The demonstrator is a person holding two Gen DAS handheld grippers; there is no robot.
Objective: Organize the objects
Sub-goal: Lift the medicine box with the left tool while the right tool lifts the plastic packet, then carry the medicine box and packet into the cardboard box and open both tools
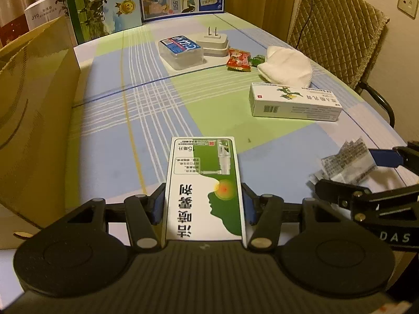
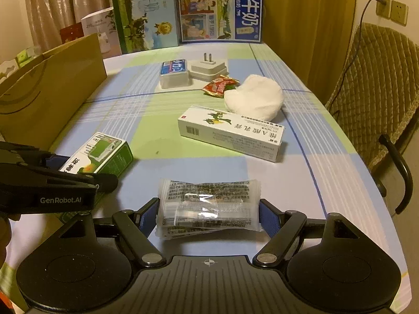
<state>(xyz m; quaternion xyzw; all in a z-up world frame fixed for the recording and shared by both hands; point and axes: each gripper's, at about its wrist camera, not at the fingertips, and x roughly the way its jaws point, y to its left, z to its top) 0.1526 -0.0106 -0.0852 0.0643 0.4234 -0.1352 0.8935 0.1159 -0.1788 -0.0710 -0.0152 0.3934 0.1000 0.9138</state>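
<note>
green-and-white cardboard medicine box [image 1: 204, 188]: clamped between left gripper [image 1: 203, 204] pads, long axis pointing forward | clear crinkly plastic snack packet [image 2: 208, 206]: pinched crosswise by right gripper [image 2: 209, 216] (wide grip) | brown paper bag [image 1: 34, 110]: left of left jaws, nearer that hand

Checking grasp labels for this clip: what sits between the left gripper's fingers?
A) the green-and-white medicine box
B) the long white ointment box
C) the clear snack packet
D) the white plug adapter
A: the left gripper is closed on the green-and-white medicine box, its pads pressing both long sides, while the clear snack packet sits in the right gripper and the ointment box lies apart on the tablecloth.
</note>
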